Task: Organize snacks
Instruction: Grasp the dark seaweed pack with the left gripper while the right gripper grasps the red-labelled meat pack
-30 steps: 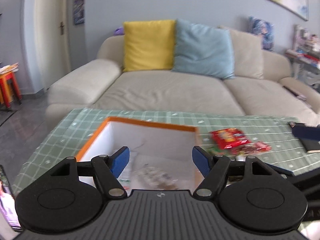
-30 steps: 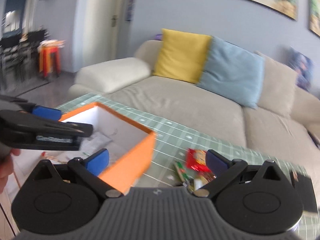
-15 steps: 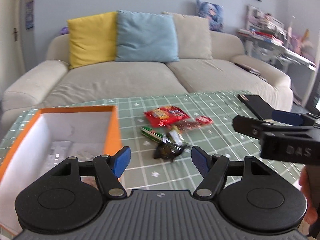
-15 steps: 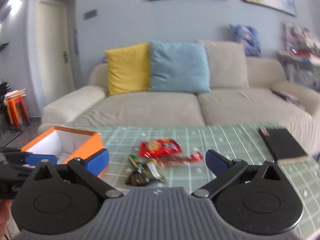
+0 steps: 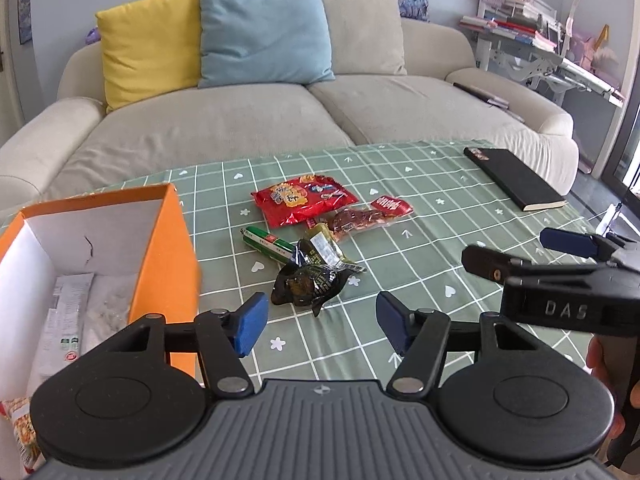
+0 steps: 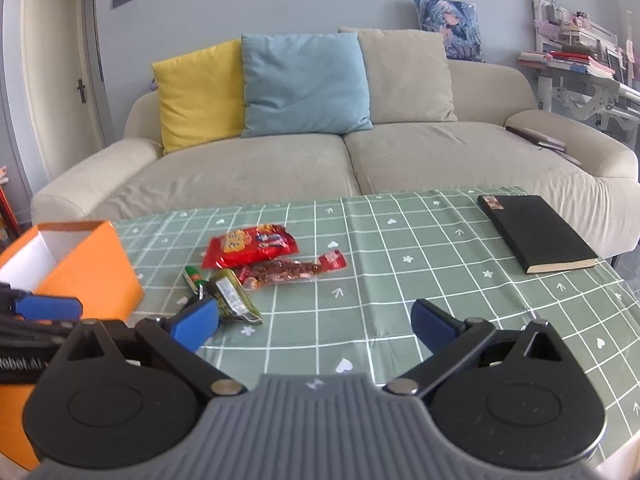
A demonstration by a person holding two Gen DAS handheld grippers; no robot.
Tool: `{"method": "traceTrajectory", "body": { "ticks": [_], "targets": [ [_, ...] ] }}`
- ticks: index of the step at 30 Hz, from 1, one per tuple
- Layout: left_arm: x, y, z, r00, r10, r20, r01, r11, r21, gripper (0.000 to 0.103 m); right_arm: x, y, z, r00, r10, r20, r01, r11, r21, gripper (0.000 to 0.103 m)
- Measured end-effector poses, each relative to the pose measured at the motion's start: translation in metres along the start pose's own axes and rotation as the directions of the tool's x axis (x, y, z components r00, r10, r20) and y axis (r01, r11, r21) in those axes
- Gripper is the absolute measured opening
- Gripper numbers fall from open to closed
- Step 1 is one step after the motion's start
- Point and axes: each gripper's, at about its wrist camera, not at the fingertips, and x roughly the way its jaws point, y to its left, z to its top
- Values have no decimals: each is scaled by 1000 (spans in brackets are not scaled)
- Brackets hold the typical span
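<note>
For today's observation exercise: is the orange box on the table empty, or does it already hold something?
Not empty. The left wrist view looks into the open-topped orange box, where pale packets lie on its white floor.

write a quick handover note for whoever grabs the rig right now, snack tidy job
Left gripper: open, holding nothing, its jaws have just been closing a little; it hovers by the dark snack pack.
Right gripper: open, holding nothing, above the table.
Orange box: at the table's left, some packets already inside.
Left to do: red bag, meat strip pack, green stick, olive pack and the dark pack are on the cloth beside the box.
</note>
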Motion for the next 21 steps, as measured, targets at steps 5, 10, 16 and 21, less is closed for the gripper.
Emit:
{"method": "traceTrajectory", "body": {
  "ticks": [5, 10, 16, 21],
  "targets": [
    [21, 3, 11, 999, -20, -34, 19, 1000, -12, 73, 25, -5, -3, 998, 46, -51, -45, 999, 18, 99],
    [50, -5, 17, 997, -18, -73, 21, 999, 38, 73, 49, -6, 1, 997, 39, -67, -40, 999, -2, 90],
    [85, -8, 17, 991, -1, -131, 10, 998, 67, 73, 74, -20, 6, 994, 58, -90, -57, 998, 13, 84],
    [105, -18, 15, 986, 41, -164, -18, 990, 142, 72, 95, -23, 5, 994, 46, -95, -49, 999, -21, 75]
  ]
}}
